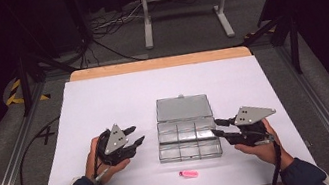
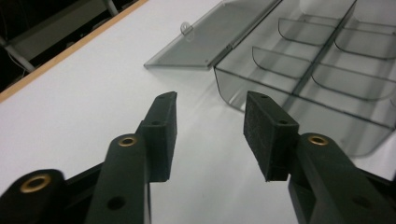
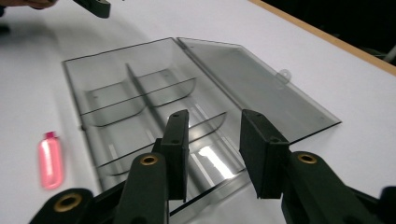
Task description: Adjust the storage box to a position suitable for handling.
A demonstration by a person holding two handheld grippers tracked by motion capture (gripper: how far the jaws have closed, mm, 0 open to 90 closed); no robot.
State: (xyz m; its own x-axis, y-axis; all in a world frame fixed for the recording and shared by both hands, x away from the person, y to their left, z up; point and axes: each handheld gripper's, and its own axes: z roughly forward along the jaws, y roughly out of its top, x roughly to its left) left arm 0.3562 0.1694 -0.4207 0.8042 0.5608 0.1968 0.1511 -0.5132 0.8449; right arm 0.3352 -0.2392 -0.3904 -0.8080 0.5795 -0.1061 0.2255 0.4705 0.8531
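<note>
Compartment box [image 1: 189,141], a clear smoke-tinted plastic organiser, lies at the middle of the white-covered table [image 1: 102,98] with its hinged lid [image 1: 182,107] folded flat open on the far side and the divided tray toward the person; every compartment that can be seen is empty. Left gripper [image 1: 135,135] hangs just beside the left end of the box, its jaws apart with nothing between them; in the left gripper view the pads [image 2: 266,130] frame bare table short of the tray's corner and touch no part of it. Right gripper [image 1: 217,127] sits at the right end of the box, jaws likewise apart; in the right gripper view they straddle the near tray wall without visibly pressing on it. A small pink item [image 1: 189,173], possibly a cap or capsule, lies on the table near the front edge, apart from the box and untouched by either gripper. Judged from this layout, the opening step is complete and the loading step has not begun. The next move probably calls for one gripper to turn toward the pink item, close on it across its narrow width, and carry it over a compartment, while the other steadies the light box against sliding.
</note>
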